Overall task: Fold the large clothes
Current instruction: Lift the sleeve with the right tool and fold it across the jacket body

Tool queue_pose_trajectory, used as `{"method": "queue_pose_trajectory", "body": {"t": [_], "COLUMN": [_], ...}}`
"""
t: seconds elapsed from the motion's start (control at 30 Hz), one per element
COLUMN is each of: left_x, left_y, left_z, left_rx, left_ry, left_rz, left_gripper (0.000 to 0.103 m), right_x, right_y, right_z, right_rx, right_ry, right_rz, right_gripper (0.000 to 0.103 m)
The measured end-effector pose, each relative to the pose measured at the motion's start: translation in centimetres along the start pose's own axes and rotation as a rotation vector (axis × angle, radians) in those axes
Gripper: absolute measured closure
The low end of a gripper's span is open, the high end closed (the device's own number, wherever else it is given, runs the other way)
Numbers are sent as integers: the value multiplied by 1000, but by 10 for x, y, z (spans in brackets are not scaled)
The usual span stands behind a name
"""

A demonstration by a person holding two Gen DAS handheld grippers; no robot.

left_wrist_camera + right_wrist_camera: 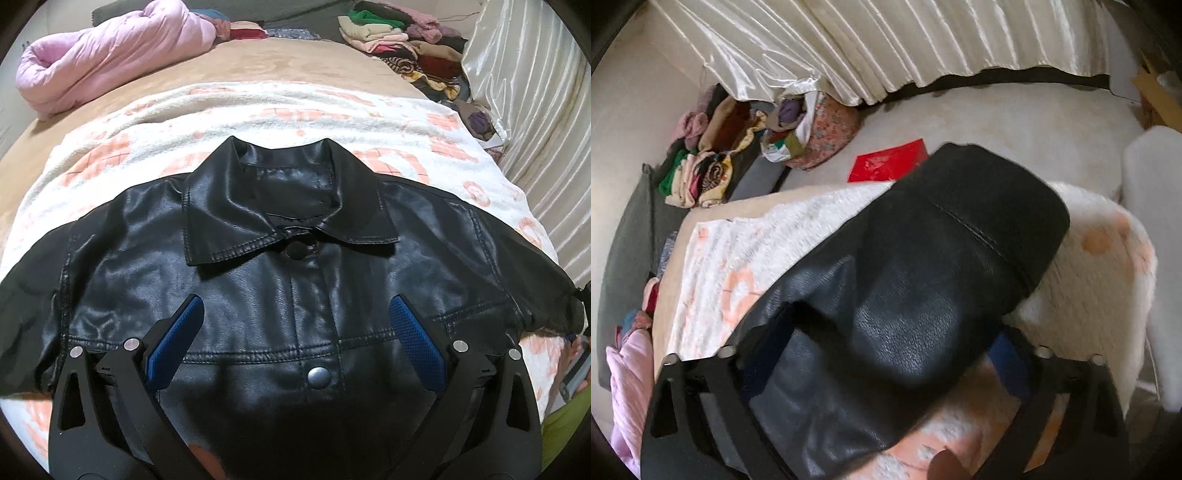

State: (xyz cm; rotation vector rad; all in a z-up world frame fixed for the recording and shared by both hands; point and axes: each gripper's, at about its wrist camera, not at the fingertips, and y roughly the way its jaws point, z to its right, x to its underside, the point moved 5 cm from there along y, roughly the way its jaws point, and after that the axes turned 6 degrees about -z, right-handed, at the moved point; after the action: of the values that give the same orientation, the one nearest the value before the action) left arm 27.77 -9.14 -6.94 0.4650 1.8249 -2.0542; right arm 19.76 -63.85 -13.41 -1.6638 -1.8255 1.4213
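Bare blanket beyond jacket: passable. Pink quilt blocks far left; clothes pile and curtain crowd the right.

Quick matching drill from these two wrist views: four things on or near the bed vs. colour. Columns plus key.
Things:
1. jacket
2. quilt
3. envelope on the floor
4. left gripper pads

Colours:
A. red
B. blue
C. black
D. pink

Pairs: 1-C, 2-D, 3-A, 4-B
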Motion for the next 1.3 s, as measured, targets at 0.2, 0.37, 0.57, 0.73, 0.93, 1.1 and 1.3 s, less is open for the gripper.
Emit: {"method": "queue_pose_trajectory", "body": {"t": [0.2, 0.37, 0.57, 0.73, 0.93, 1.1, 1.3], "left_x": [-6, -9, -13, -17, -17, -18, -21], "left_y": [-6, -17, -30, -43, -59, -69, -82], "left_z": [-10, -15, -25, -42, -57, -68, -82], "left_rx": [-1, -12, 38, 24, 64, 62, 140], "left_ry": [-34, -38, -66, -99, -126, -132, -177], "left_rz": [6, 17, 3, 8, 22, 38, 43], "left_gripper": [9, 9, 9, 9, 9, 9, 9], "right_x": [-12, -15, -2, 31, 67, 106, 164], "right_y": [-20, -57, -106, -141, -179, -204, -225], "right_z": [-16, -41, -100, -152, -204, -243, -286], "right_rx": [-113, -246, -372, -444, -582, -663, -728], "right_ry": [-54, -131, -322, -476, -578, -686, -789], "right_rz": [51, 119, 190, 235, 234, 218, 182], "right_gripper": [87, 97, 97, 97, 98, 99, 99]}}
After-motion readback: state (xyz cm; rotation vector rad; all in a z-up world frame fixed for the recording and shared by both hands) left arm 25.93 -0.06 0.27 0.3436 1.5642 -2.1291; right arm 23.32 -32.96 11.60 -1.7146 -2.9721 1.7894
